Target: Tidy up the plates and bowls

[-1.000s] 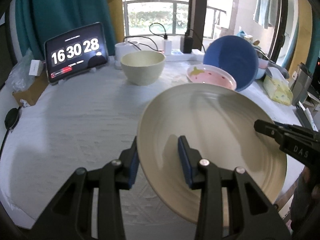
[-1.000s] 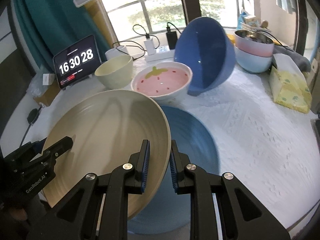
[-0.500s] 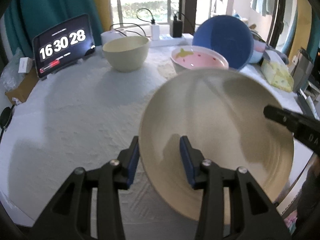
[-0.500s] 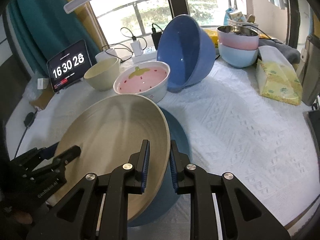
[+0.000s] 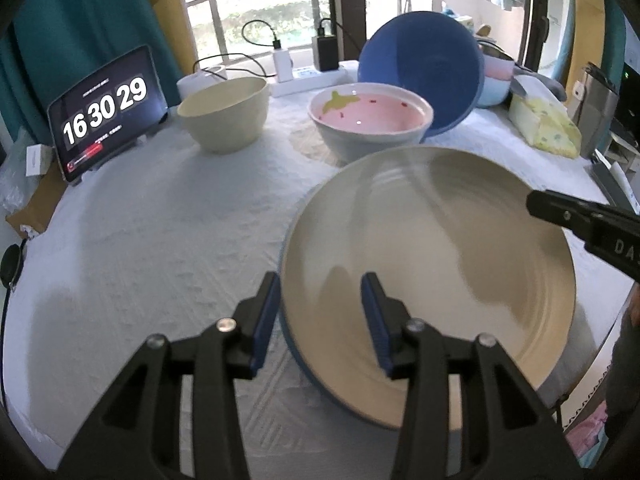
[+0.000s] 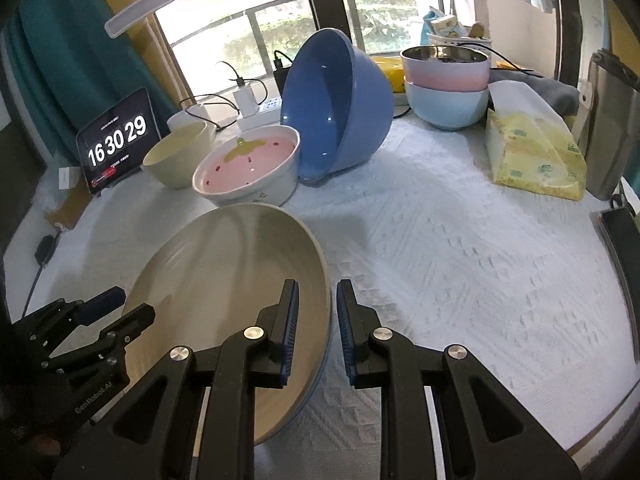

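Note:
A large cream plate [image 5: 440,272] [image 6: 232,280] lies on a blue plate, of which only the edge [image 5: 298,364] [image 6: 318,380] shows. My left gripper [image 5: 320,316] straddles the cream plate's near-left rim with its jaws wide and its pads off the rim; it also shows in the right wrist view as the left gripper [image 6: 120,308]. My right gripper [image 6: 316,320] is narrowly shut on the opposite rim, and one of its fingers [image 5: 580,220] reaches over the plate in the left wrist view.
Behind the plates stand a cream bowl [image 5: 224,116], a pink strawberry bowl [image 5: 368,120] and a blue bowl [image 6: 340,108] leaning on it. Stacked pink and pale blue bowls [image 6: 446,88], a tissue pack [image 6: 532,156], a clock tablet [image 5: 104,112] and a power strip [image 5: 304,76] line the back.
The cream plate has come down from a tilt above the blue plate to rest on it. My left gripper's jaws have widened. The right grip looks the same.

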The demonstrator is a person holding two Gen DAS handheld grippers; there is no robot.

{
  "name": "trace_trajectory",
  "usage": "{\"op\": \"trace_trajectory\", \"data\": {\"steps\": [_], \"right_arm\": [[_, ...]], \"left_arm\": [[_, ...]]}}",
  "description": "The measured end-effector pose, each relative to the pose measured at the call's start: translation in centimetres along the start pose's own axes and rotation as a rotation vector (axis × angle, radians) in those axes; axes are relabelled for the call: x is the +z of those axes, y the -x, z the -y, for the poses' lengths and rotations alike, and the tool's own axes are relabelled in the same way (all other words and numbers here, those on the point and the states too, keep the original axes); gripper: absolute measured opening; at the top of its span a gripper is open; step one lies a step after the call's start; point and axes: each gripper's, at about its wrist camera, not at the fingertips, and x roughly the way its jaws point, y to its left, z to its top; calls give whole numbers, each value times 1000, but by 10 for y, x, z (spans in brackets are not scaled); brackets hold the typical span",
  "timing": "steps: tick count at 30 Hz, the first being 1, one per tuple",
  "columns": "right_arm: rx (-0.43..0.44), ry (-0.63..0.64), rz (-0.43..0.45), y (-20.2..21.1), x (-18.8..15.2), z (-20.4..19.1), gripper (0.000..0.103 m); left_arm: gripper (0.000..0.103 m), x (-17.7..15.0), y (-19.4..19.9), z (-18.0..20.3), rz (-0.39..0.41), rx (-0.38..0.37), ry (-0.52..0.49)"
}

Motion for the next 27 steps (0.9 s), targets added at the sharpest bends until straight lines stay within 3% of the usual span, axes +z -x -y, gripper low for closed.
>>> {"op": "trace_trajectory", "data": {"steps": [3,7,11,27], "right_arm": [[-11,-9,0,-1,2,2,23],[-14,-27,-2,-2,2,8,36],[-18,-49,-6,-6,2,11,43],[64,-102,-86,-34,-6,14,44]], "left_arm": [[44,1,0,-6,1,7,24],[44,4,2,-20,19,10,80],[45,5,-2,-30,14,12,123],[47,1,-31,-30,-59,-63,159]]}}
